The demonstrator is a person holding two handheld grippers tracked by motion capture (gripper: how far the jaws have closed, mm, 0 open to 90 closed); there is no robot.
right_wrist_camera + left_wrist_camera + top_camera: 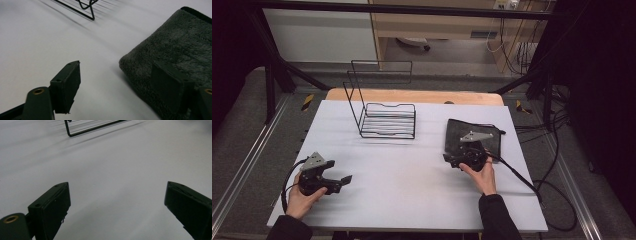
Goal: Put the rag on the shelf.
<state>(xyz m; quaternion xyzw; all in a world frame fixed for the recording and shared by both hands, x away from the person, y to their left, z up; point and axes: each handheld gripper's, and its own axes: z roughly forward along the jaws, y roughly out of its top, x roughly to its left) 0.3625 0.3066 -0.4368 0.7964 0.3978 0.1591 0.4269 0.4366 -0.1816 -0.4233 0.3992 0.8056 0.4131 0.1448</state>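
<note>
We had the right gripper [117, 85] at the near left corner of the folded dark towel [175, 47], jaws partly apart: one over the pile, the other over bare cloth-covered table [50, 37], with the towel's edge between them and not yet pinched (the far pad seemed to rest on the fabric, though we could not tell for sure). The towel lay flat on the table's right side. Our left gripper [116, 202] sat wide open and empty, low over the table at its left. Beyond stood the black wire rack [384, 117], well apart from the towel.
</note>
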